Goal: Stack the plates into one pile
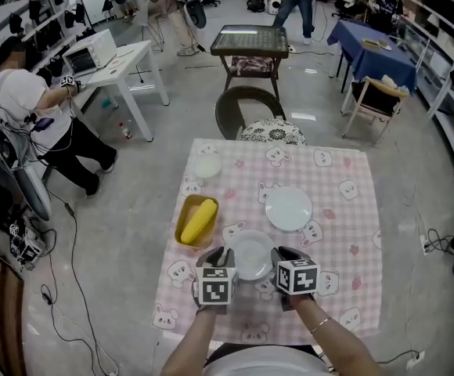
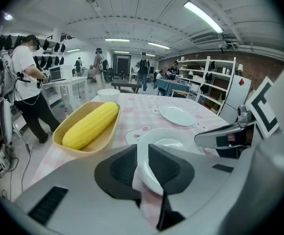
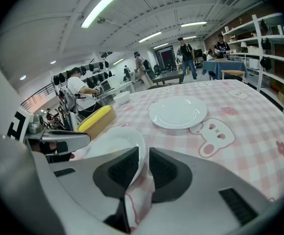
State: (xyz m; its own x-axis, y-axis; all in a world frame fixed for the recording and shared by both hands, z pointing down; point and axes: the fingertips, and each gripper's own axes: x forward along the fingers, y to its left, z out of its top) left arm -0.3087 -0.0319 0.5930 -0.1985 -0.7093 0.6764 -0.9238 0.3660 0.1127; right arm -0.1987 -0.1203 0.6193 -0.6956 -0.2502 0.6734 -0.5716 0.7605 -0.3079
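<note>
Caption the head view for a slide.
Left gripper and right gripper clamp opposite rims of the near plate; a second plate lies beyond it.

Wht plates [image 1: 289,208], pink-chk cloth [image 1: 344,233], ylw corn [image 1: 199,219]

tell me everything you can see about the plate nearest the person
The near plate is small, round, plain white and glossy, like ceramic, with a shallow well and nothing on it. It is at the person's end of the pink checked tablecloth. The left gripper is shut on its left rim, the right gripper on its right rim, each pinching a fold of cloth with it.
</note>
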